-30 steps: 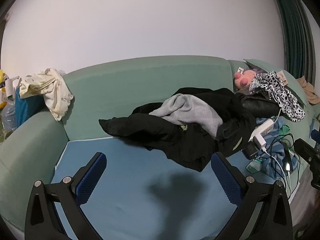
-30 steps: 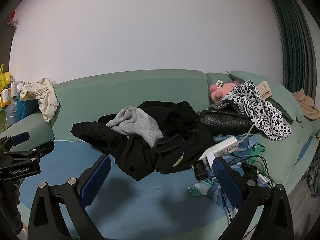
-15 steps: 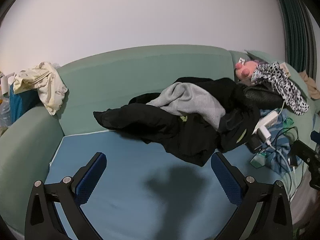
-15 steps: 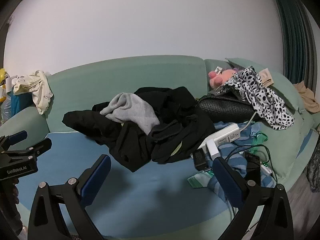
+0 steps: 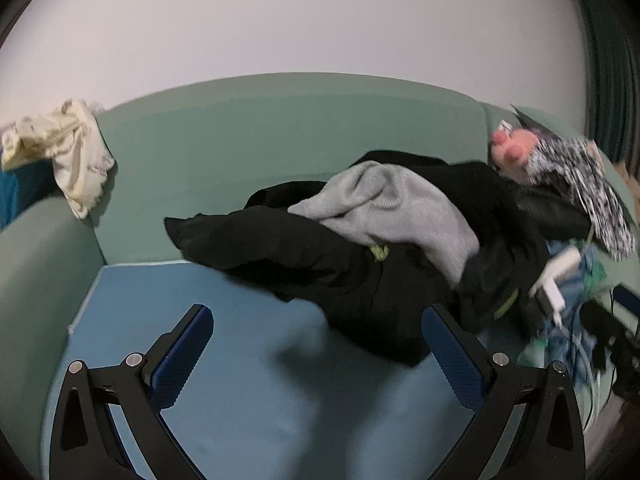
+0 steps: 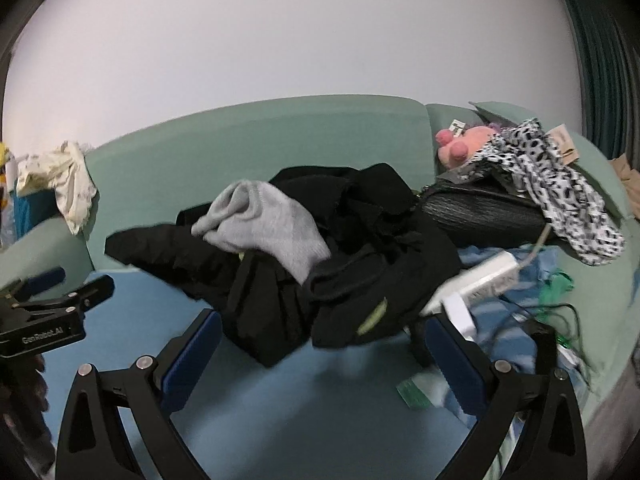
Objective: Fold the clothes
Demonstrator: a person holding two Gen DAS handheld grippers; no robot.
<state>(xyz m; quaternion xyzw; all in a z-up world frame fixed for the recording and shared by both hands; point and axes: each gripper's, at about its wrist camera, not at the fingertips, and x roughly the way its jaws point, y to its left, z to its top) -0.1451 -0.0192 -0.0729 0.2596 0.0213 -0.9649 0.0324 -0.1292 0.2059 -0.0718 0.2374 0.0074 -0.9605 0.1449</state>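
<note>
A heap of black clothes (image 5: 320, 264) (image 6: 360, 264) lies on a green sofa's blue seat (image 5: 248, 392), with a grey knitted garment (image 5: 392, 208) (image 6: 272, 228) on top. My left gripper (image 5: 316, 356) is open just in front of the heap, holding nothing. My right gripper (image 6: 320, 354) is open too, its fingers on either side of the heap's near edge and not gripping it. The left gripper (image 6: 52, 304) also shows at the left edge of the right wrist view.
A cream cloth (image 5: 68, 152) hangs over the sofa's left arm. To the right lie a white power strip (image 6: 480, 280), cables, a black bag (image 6: 480, 212), a spotted black-and-white garment (image 6: 552, 184) and a pink plush toy (image 6: 460, 148).
Both grippers have moved closer to the clothes heap, which now looks larger; the views have tilted down a little. Both stay open.
</note>
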